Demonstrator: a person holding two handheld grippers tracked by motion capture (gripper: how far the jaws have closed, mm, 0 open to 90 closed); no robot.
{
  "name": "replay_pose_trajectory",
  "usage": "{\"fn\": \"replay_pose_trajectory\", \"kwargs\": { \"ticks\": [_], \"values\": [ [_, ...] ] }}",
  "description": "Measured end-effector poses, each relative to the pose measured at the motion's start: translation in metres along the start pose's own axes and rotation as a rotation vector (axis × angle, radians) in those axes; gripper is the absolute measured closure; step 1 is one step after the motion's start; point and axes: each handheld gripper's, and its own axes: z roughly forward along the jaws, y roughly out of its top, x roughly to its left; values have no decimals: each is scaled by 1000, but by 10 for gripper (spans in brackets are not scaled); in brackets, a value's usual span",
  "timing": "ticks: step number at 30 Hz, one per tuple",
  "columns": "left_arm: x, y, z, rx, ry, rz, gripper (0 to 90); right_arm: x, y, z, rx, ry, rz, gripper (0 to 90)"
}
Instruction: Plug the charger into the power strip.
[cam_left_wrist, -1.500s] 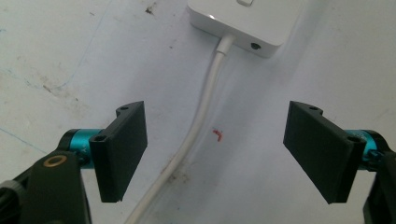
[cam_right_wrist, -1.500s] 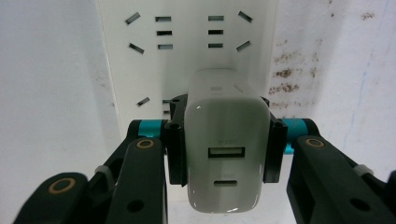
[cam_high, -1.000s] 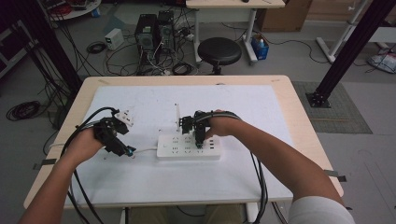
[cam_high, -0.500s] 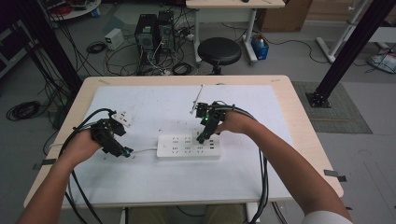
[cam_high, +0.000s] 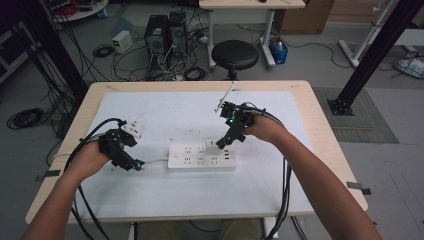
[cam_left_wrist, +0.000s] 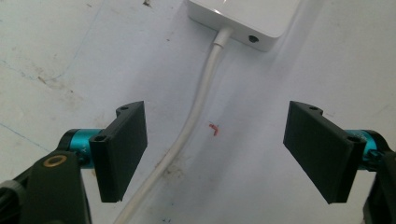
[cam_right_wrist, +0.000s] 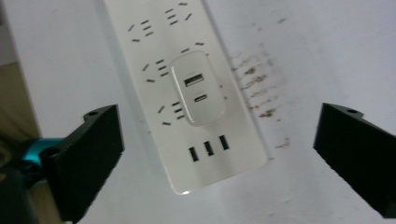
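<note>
Right tongs (cam_high: 223, 145) have lifted off the small white USB charger (cam_right_wrist: 198, 88), jaws just opened wide, empty. Charger sits plugged into the white rectangular power strip (cam_high: 200, 161) mid-bench: plugging looks done. Left tongs (cam_left_wrist: 215, 154) half-open, astride the strip's white cable (cam_left_wrist: 198, 112), not gripping.

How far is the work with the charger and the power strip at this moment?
Done: the white charger sits plugged into the power strip. In hand: the right claw has just been opening, with nothing between its jaws, above the strip. The left claw stands open astride the strip's cable, not gripping it. Left: apparently only withdrawing both claws.
</note>
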Motion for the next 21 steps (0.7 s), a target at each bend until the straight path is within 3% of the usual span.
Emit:
{"fn": "replay_pose_trajectory", "kwargs": {
  "ticks": [3, 5, 8, 10, 11, 18, 19, 21],
  "values": [
    [-2, 1, -1, -5, 2, 3, 217, 6, -1, -8, -3, -85, -38, 7],
    [-3, 1, -2, -10, 8, 7, 216, 8, -4, -16, -35, -107, -45, 7],
    [-4, 1, -3, -14, 14, 0, 217, 11, -10, -32, -68, -147, -18, 7],
    [-4, 1, -5, -17, 31, -8, 217, 12, -13, -37, -82, -160, -21, 7],
    [-4, 0, -6, -22, 37, -11, 217, 14, -20, -49, -94, -151, -20, 7],
    [-4, 1, -12, -54, 93, -43, 217, 19, -48, -74, -101, -234, 52, 7],
    [-5, 1, -13, -60, 98, -49, 217, 20, -61, -81, -106, -261, 87, 7],
    [-4, 1, -14, -71, 116, -63, 216, 20, -75, -85, -103, -269, 119, 7]
  ]
}}
